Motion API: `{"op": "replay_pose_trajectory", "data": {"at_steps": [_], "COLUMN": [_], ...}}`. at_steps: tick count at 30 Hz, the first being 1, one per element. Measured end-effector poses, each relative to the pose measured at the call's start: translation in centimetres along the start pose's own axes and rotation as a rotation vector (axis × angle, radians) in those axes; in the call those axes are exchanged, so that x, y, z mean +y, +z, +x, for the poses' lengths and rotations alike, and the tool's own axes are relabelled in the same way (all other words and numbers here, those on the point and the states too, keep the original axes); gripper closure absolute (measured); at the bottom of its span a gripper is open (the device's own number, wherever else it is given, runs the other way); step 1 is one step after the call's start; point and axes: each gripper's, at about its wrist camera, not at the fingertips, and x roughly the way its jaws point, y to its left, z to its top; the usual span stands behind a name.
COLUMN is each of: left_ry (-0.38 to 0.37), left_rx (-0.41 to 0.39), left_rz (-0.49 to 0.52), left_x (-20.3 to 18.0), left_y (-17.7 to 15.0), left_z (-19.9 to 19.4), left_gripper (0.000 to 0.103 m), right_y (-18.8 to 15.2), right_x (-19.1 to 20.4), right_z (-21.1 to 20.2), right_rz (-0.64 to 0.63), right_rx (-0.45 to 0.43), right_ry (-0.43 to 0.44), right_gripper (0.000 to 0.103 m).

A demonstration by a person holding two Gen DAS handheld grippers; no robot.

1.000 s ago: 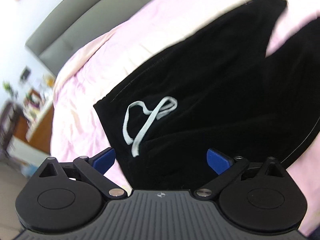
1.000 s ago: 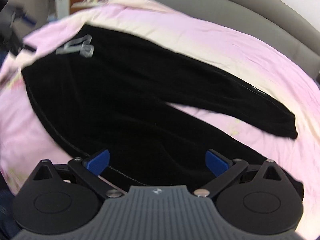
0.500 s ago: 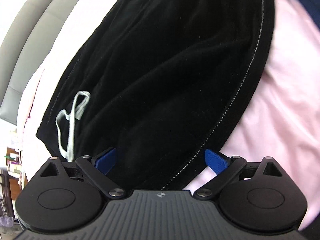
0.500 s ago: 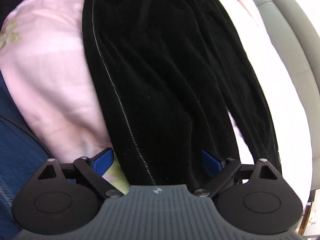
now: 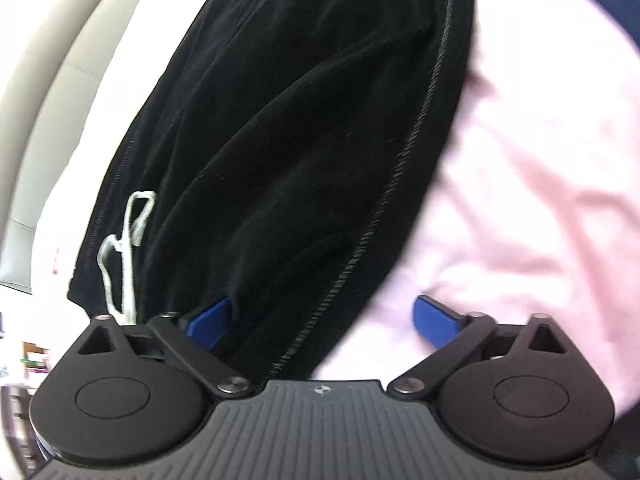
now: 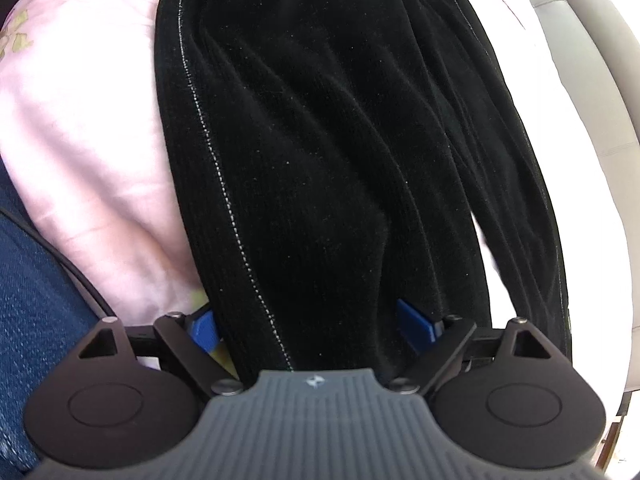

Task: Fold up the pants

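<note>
Black pants (image 5: pixel 304 128) lie flat on the pink bed (image 5: pixel 540 200), drawstring (image 5: pixel 128 248) far left. Our left gripper (image 5: pixel 322 318) is released, straddling the seam edge w/ nothing pinched. Right gripper (image 6: pixel 306 326) is closing round the leg, not yet clenched. We'd pinch edges only; bed's free both sides.

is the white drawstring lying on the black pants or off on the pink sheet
Touching. The left wrist view shows the white drawstring lying looped on the black pants near the waistband, black fabric on both sides of it, not on the pink sheet.
</note>
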Motion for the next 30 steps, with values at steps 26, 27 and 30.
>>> {"op": "replay_pose_trajectory", "data": {"at_steps": [26, 27, 30], "left_ry": [0.258, 0.266, 0.283], "left_rx": [-0.166, -0.164, -0.147], "left_rz": [-0.329, -0.339, -0.393], "left_x": [14.8, 15.8, 18.9], "left_y": [2.6, 3.1, 4.8], "left_z": [-4.4, -4.1, -2.9], "left_gripper": [0.078, 0.078, 0.078], "right_y": [-2.4, -2.1, -1.3], "right_x": [-11.5, -12.4, -15.3], "right_z": [-5.2, -4.9, -3.5], "right_rz": [0.166, 0.165, 0.156], "right_rx": [-0.147, -0.150, -0.152], "right_ry": [-0.453, -0.464, -0.485], "right_gripper": [0.095, 0.095, 0.095]}}
